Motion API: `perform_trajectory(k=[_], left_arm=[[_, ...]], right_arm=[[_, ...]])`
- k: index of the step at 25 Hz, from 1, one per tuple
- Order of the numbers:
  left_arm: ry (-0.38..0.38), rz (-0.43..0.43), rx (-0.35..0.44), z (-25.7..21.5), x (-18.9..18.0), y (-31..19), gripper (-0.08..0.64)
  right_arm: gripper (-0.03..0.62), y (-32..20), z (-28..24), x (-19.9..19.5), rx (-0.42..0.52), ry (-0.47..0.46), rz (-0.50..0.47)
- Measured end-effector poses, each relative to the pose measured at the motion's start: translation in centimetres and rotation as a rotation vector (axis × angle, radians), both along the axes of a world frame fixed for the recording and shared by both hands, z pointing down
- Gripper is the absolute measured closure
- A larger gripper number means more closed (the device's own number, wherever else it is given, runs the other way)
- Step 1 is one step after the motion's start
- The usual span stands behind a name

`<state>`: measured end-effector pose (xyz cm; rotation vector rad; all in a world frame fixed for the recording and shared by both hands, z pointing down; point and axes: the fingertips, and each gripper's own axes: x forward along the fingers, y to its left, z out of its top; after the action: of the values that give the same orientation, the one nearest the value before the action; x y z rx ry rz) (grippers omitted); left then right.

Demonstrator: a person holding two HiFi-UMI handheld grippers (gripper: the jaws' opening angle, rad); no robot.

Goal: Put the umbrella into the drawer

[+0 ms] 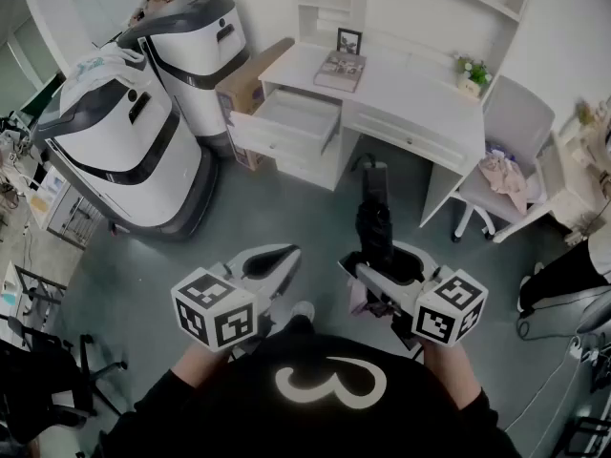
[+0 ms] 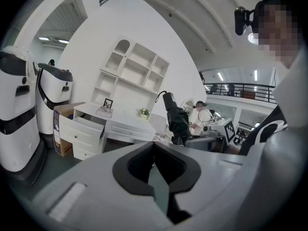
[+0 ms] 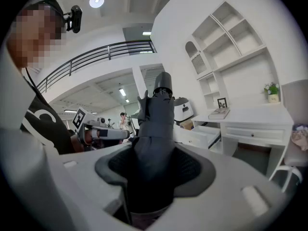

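- Two tongs were shown: right tongs (image 1: 382,267) clenched the umbrella (image 1: 373,219) over the floor (image 1: 277,213).
- Left tongs (image 1: 289,254) were closed, empty.
- Drawer (image 1: 291,120) of the bench (image 1: 410,92) stood open, well apart from the umbrella.

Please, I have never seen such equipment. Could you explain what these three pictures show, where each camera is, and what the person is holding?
There is no robot here: a person holds a two-jaw gripper in each hand. The head view looks down from a camera on the person's head. The other two views come from cameras riding on each gripper. The right gripper holds a folded black umbrella, which stands up between its jaws. The left gripper is shut and empty. Ahead stands a white desk with one open drawer. On the desk are a book, a picture frame and a small potted plant.
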<state>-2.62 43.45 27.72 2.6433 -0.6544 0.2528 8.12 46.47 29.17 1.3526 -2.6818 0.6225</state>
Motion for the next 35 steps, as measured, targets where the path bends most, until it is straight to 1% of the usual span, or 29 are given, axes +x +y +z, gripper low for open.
perform_trajectory(k=[10, 14, 19, 25, 29, 35], left_arm=[[-0.013, -0.020, 0.005, 0.1, -0.6, -0.2, 0.551], [-0.014, -0.024, 0.009, 0.4, -0.3, -1.5, 0.551], [-0.004, -0.035, 0.009, 0.9, -0.4, -3.9, 0.551], [0.006, -0.045, 0.003, 1.5, -0.4, -8.4, 0.551], [0.005, -0.042, -0.020, 2.3, -0.4, -12.2, 0.551], [-0.008, -0.009, -0.064, 3.0, -0.6, -20.8, 0.551]], right_arm=[[0.357, -0.4, 0.1, 0.2, 0.015, -0.011, 0.000], [0.355, -1.7, 0.5, 0.6, 0.019, -0.019, -0.006], [0.354, -4.1, 1.7, 0.5, 0.010, 0.003, -0.020], [0.354, -8.7, 2.1, 0.6, 0.005, 0.009, -0.026], [0.354, -12.3, 2.9, 0.5, -0.022, 0.009, -0.025], [0.354, -20.4, 3.9, -0.1, -0.071, -0.001, 0.000]])
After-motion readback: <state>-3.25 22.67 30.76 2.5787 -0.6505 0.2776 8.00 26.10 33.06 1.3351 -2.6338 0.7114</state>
